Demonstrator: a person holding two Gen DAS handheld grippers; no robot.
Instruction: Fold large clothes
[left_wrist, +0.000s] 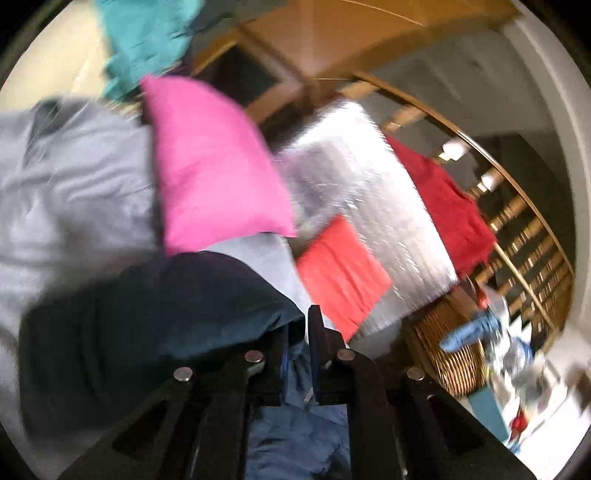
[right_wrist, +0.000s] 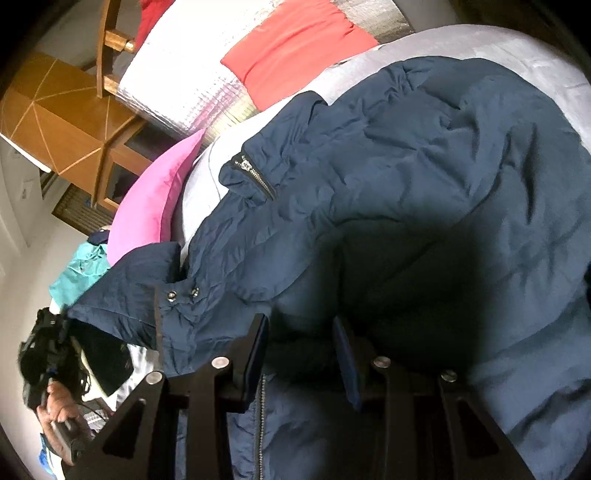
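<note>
Both grippers are on the navy jacket (right_wrist: 406, 166): my left gripper (left_wrist: 299, 354) is pinched fully shut on a fold of it, and my right gripper (right_wrist: 301, 354) sits partly closed around a bunched thickness. Ahead of the right one, the jacket sprawls on the grey bedcover (right_wrist: 517, 48), puffy and rumpled, no neat fold yet. Most of the folding remains. Its long axis I cannot tell; its zip (right_wrist: 258, 177) slants away from me.
</note>
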